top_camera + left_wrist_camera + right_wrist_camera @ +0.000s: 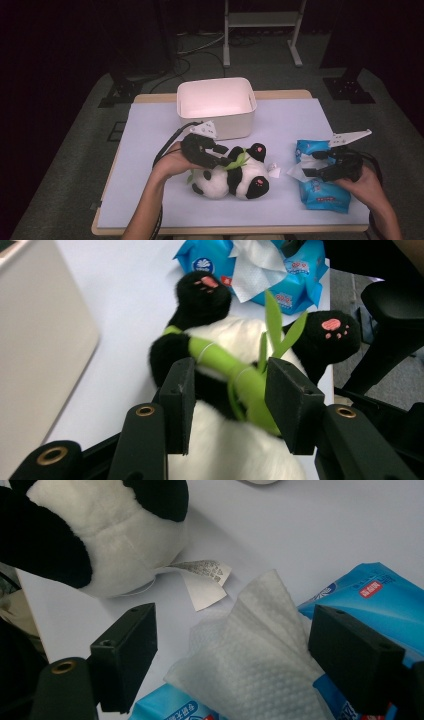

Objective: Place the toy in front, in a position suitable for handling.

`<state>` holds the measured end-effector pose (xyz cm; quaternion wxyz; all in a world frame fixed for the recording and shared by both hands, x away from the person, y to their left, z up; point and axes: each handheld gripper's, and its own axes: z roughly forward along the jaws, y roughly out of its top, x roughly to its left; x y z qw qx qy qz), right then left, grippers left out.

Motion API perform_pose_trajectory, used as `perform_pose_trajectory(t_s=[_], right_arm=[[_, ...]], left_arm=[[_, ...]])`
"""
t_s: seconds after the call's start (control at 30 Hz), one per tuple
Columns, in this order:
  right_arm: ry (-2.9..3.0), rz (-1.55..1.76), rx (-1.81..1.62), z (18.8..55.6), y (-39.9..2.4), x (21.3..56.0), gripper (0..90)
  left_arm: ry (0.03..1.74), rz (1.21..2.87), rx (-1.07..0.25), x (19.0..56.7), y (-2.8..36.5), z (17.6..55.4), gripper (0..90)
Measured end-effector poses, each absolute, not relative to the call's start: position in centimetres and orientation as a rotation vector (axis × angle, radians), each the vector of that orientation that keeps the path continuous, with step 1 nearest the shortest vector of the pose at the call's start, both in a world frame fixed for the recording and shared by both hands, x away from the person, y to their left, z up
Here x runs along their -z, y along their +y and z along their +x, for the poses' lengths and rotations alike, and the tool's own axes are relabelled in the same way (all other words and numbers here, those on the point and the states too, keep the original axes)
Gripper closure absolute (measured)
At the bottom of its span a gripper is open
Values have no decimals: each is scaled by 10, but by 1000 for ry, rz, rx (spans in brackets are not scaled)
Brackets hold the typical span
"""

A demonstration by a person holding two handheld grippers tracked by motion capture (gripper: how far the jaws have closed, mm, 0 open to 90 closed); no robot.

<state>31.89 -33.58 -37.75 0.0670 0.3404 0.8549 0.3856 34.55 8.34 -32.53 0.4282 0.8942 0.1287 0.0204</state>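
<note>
straddling the green bamboo sprig (235, 382) on the panda toy (232, 175), the left claw (220, 156) is parted with nothing pinched; the right claw (250, 655) gapes over a wipe (255, 645) on the desk (150, 150), so only leaf could be snagged and the toy dropped

The counter (150, 165) has a pale lavender top with a bare wooden rim showing along its edges. A white open bin (216, 106) stands at the middle of the far edge, and a plush panda (232, 175) lies on its back near the centre, a little toward the near edge. Beside the right edge lies a blue wet-wipe pack (320, 187) with a white wipe (300, 170) pulled partly out.
</note>
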Motion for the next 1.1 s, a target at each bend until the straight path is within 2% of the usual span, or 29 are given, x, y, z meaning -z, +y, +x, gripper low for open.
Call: perform_pose_trajectory(t_s=[0.23,0.43,0.6,0.67,0.73,0.87,1.1], right_arm=[[2598,1009,-1107,317,-335,368,202],[2621,992,-1038,317,-333,368,247],[2626,953,-942,317,-330,373,390],[2625,945,-936,317,-330,373,402],[2623,930,-904,317,-330,376,455],[2612,909,-874,316,-328,380,472],[2555,860,-842,313,-328,385,609]], left_arm=[[373,2216,-83,324,117,341,524],[439,2216,-90,339,146,339,494],[483,2216,-62,357,160,339,452],[487,2215,-54,359,161,339,451],[493,2220,-45,365,165,338,429],[505,2226,-47,370,169,337,400],[514,2243,-45,383,173,337,316]])
